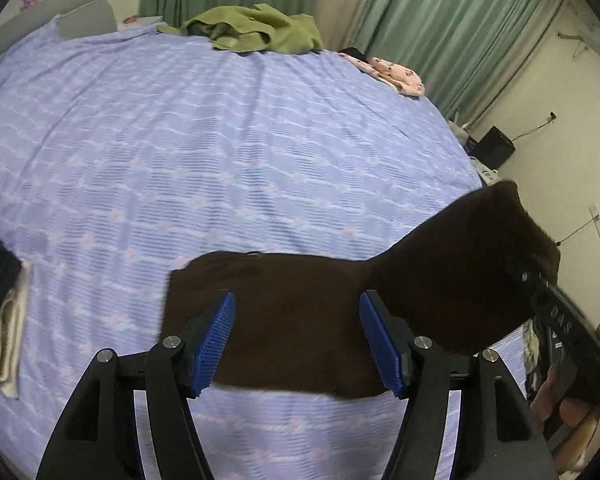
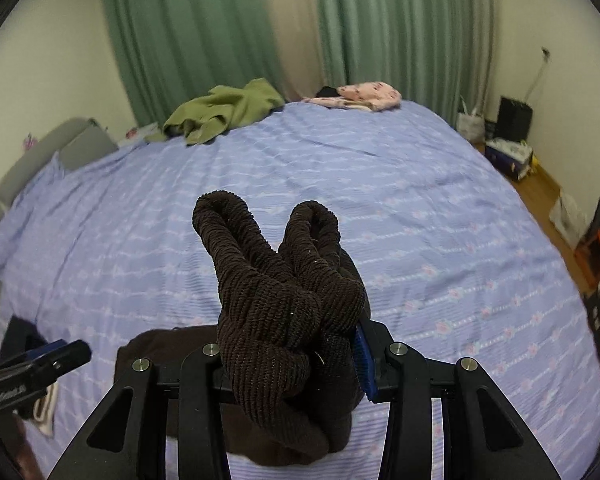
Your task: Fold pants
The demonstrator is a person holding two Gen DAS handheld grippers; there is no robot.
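While bunched, pants [image 2: 284,312] in right hand-held gripper [image 2: 292,364].

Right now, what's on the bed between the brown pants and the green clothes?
Nothing but bare purple bedsheet lies between the brown pants and the green clothes, shown in both wrist views.

- Our left gripper [image 1: 298,344] has black angular linkage arms with triangular cut-outs, each joint fixed by a round silver pin.
- Its fingers [image 1: 216,344] carry ribbed blue pads.
- Our right gripper [image 2: 292,360] shares this black build; one blue pad [image 2: 363,364] shows.
- White lettering marks both gripper bodies; we cannot read it in full.
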